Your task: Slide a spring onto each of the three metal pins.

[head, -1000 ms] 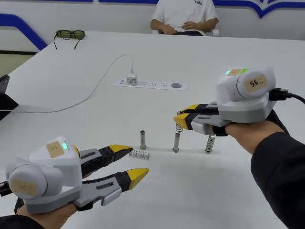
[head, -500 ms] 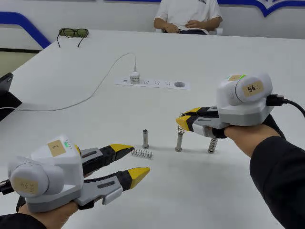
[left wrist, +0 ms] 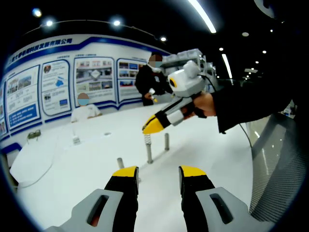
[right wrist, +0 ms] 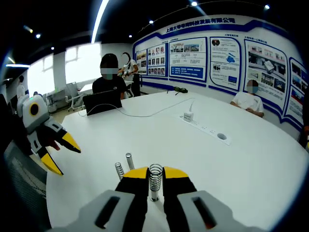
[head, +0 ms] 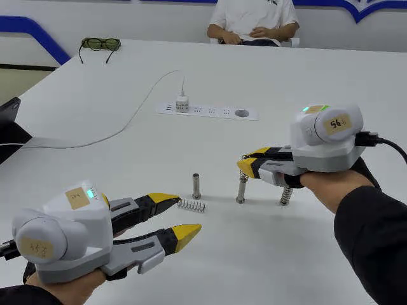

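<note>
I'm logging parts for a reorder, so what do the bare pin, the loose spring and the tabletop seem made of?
Bare pin: likely steel, grey with a dull metallic sheen. Loose spring: thin silvery coiled wire, probably steel. Tabletop: smooth white with soft reflections, perhaps laminate; the look leaves it open.

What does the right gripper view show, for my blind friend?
The right gripper is shut on a spring over a pin. Beyond, another spring and a bare pin sit on the white table, with the open left gripper at left.

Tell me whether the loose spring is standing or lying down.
Lying down: the loose spring rests sideways on the table beside a bare pin.
</note>
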